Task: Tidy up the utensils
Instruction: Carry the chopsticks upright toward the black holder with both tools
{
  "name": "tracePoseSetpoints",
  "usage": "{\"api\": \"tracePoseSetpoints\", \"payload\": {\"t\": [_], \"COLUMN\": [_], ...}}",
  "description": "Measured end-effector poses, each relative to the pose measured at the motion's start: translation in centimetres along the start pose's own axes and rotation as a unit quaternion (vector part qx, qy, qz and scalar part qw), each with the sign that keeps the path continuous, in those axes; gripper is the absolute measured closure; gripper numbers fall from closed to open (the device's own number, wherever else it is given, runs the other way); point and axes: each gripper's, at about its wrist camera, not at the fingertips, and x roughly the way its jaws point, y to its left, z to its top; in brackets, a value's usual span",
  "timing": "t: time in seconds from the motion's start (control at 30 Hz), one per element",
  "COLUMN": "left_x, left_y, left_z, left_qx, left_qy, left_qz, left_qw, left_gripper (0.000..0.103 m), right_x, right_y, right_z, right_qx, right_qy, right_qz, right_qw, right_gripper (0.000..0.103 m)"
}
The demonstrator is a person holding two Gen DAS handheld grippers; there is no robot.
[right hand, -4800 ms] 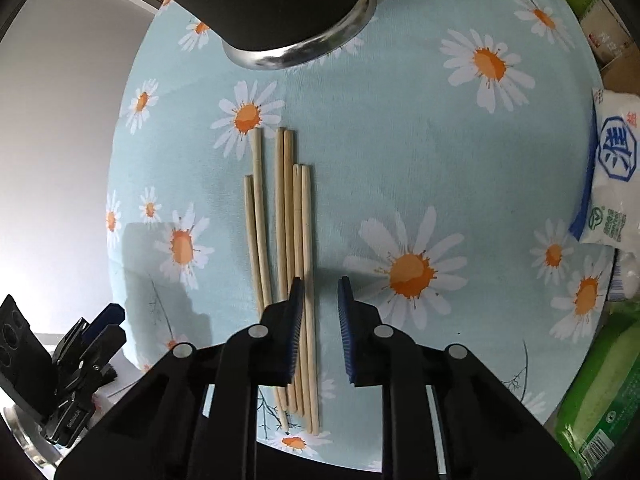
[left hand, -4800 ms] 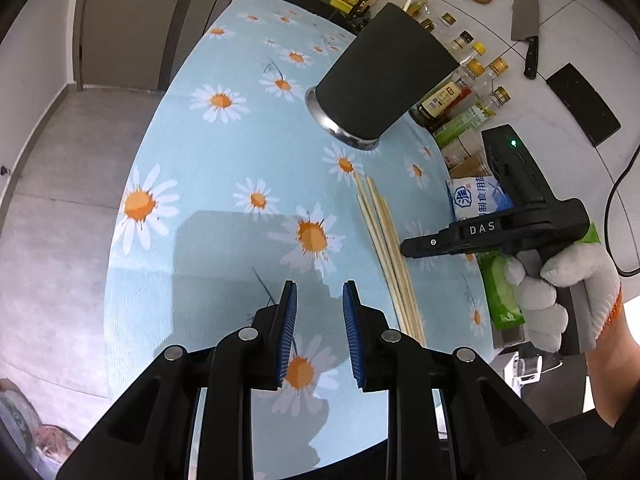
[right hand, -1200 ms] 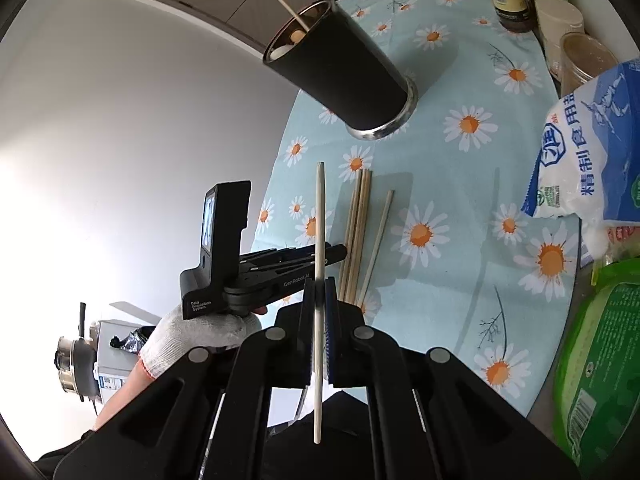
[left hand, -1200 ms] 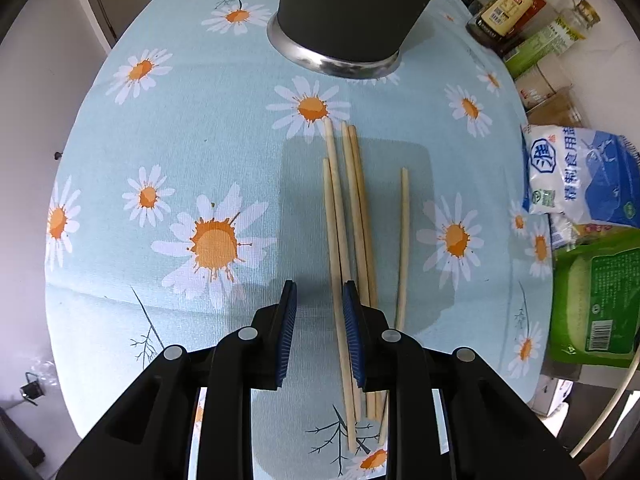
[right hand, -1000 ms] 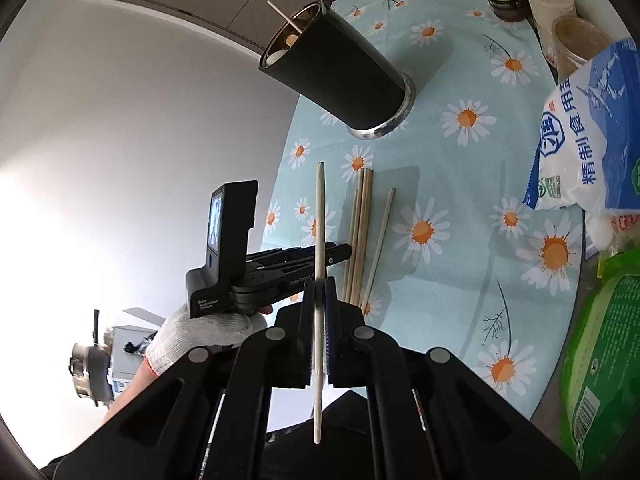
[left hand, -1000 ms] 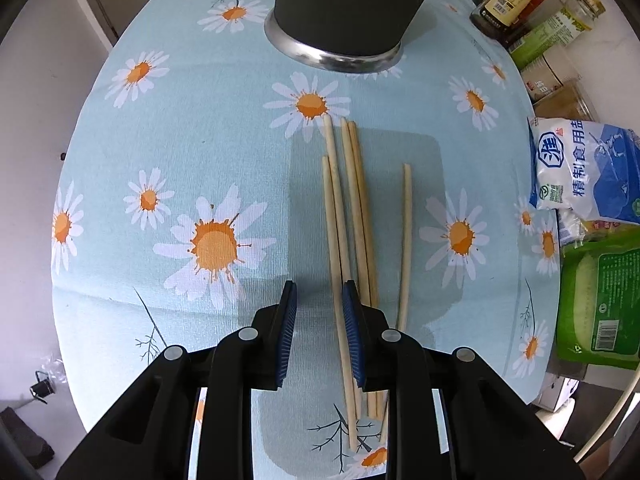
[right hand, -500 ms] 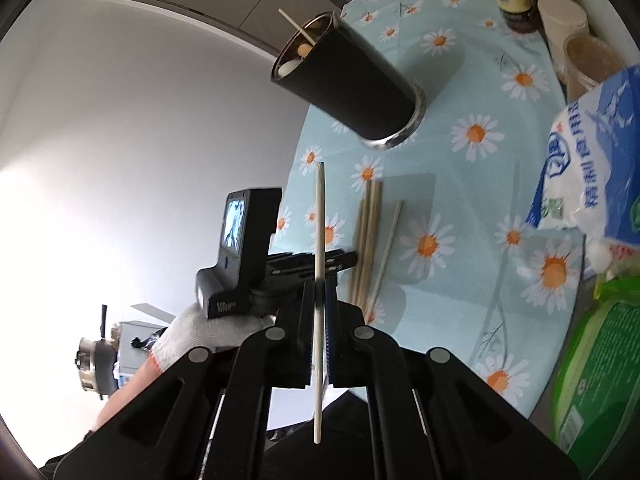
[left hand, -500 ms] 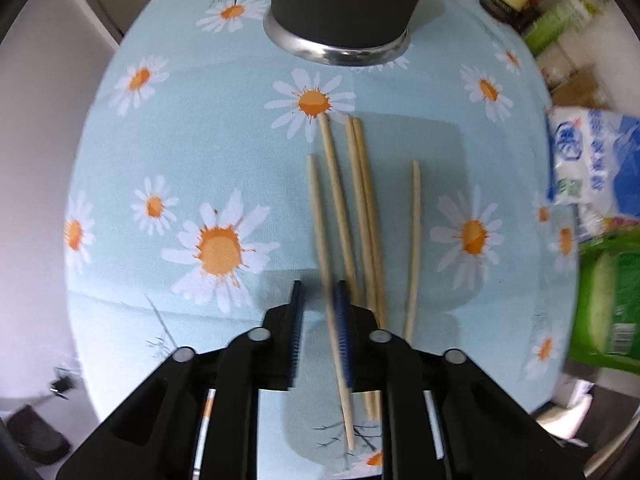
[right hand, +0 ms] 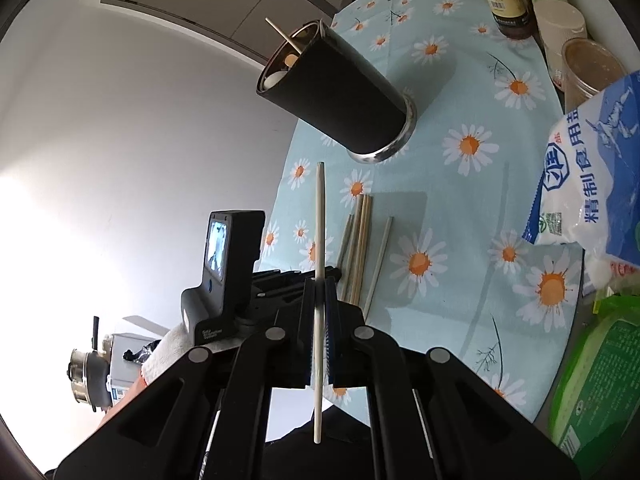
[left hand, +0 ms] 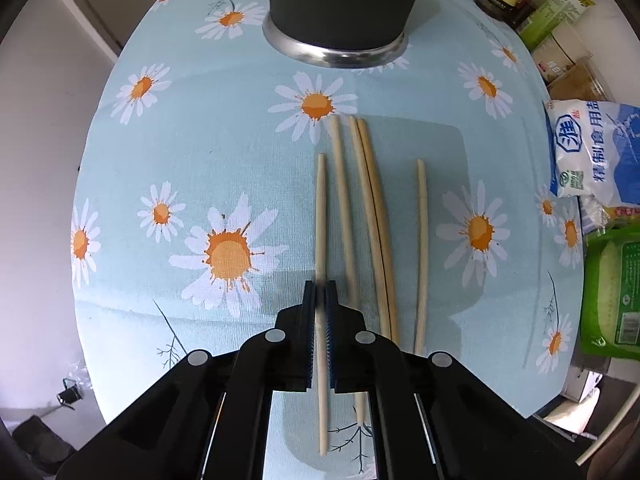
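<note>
Chopstick (left hand: 321, 208) pinched in left gripper (left hand: 319, 300) jaws at frame centre; right gripper (right hand: 320, 296) jaws clamp another (right hand: 319, 216), bound for holder (right hand: 336, 92) upper centre.

Pale blue cloth (left hand: 168, 152) printed with white, orange-centred daisies. Matte black holder (right hand: 340, 96) with a silver base band. Pale tan chopsticks (left hand: 372, 200). At right, a blue-and-white bag (left hand: 592, 152) and a green pack (left hand: 612, 300).

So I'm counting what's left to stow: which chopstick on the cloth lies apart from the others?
The rightmost chopstick lies alone, a clear gap of tablecloth separating it from the touching pair to its left.
</note>
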Motion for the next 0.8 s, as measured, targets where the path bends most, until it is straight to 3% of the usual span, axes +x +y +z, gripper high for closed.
{"api": "tracePoseSetpoints", "payload": {"t": [0.17,0.4,0.73,0.8], "left_x": [-1.6,-5.8,-9.5,-10.3], "left_y": [2.1,4.7,6.5,7.0], "left_z": [-0.4,-0.4,0.1,0.3], "left_qx": [0.015,0.056,0.111,0.11], "left_qy": [-0.037,-0.097,-0.156,-0.168], "left_qz": [-0.024,-0.076,-0.132,-0.149], "left_qw": [0.9989,0.9909,0.9727,0.9683], "left_gripper": [0.099,0.099,0.099,0.099], "right_x": [1.4,2.6,5.6,6.3], "right_y": [0.7,1.2,3.5,3.8], "right_z": [0.1,0.8,0.1,-0.1], "right_qx": [0.002,0.029,0.025,0.032], "right_qy": [-0.007,-0.032,-0.084,-0.086], "right_qz": [-0.04,-0.108,-0.166,-0.158], "right_qw": [0.999,0.993,0.982,0.983], "right_gripper": [0.097,0.097,0.097,0.097]}}
